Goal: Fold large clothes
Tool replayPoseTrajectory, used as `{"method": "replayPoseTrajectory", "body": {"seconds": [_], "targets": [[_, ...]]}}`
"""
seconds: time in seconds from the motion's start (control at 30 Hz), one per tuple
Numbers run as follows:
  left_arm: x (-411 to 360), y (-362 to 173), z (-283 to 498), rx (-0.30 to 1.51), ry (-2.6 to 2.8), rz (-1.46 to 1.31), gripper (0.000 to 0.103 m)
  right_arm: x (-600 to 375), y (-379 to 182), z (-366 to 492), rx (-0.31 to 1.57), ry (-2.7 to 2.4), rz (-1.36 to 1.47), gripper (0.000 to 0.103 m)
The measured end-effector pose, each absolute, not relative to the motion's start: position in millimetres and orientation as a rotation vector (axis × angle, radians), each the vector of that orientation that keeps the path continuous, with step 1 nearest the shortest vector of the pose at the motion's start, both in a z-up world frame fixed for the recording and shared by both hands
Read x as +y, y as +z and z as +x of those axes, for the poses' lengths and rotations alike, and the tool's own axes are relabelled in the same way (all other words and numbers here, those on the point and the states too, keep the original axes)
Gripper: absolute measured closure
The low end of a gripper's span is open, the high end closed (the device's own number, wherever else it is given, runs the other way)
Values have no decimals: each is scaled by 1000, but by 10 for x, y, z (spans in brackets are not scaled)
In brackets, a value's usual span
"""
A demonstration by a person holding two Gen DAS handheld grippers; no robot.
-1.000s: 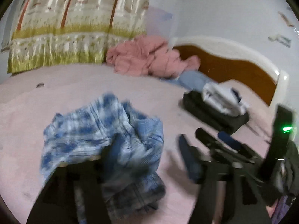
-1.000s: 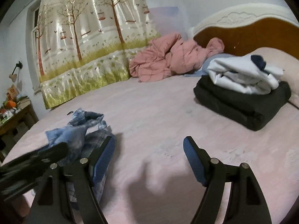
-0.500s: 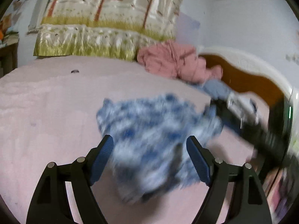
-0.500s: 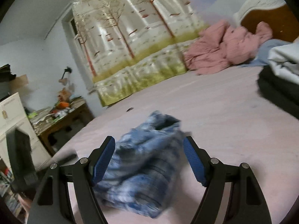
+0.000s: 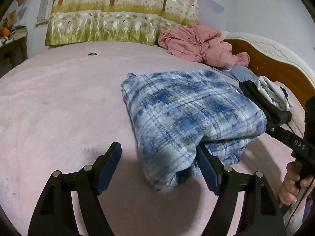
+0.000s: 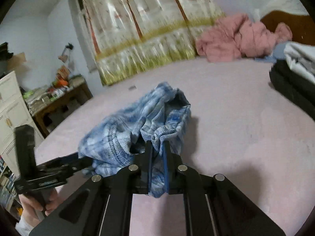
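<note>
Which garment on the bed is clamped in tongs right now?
The blue plaid shirt: the right tongs are shut on a fold of it. The pink heap and the black-and-white stack lie untouched by the headboard.

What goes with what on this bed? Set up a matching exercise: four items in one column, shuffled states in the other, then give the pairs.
Items
1. blue plaid flannel garment
2. crumpled pink quilted blanket
3. left gripper
4. right gripper

States
A. heaped by the wooden headboard
B. open
C. pinched at one edge, bunched mid-bed
D. just closed onto fabric

Pairs: 1-C, 2-A, 3-B, 4-D
</note>
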State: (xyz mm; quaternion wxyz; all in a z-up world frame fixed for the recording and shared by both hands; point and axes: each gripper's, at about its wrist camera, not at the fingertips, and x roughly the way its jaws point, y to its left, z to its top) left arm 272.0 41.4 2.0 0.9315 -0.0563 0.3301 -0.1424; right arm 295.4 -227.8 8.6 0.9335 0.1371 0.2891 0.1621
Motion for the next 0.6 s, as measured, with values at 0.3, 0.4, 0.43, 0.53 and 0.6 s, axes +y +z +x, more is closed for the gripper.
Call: {"method": "replayPoseTrajectory", "body": {"seconds": [0.3,0.4,0.43,0.53,0.6], "targets": [[671,248,2582,513,-467,-297,17,-2346,-65,3035,720,346,271,93],[578,320,2738,562,-441,-287,17,-2280,-141,3079,776,334,231,92],[535,343,2783,574,-431,-287,17,-2301,-140,3091,778,336,241,92],[321,435,2914,604,-393,-241,17,-2339,-138,3086,771,336,265,92],[185,407,2972,633,-337,-183,17,-2338,-95,3044,737,328,256,91]]}}
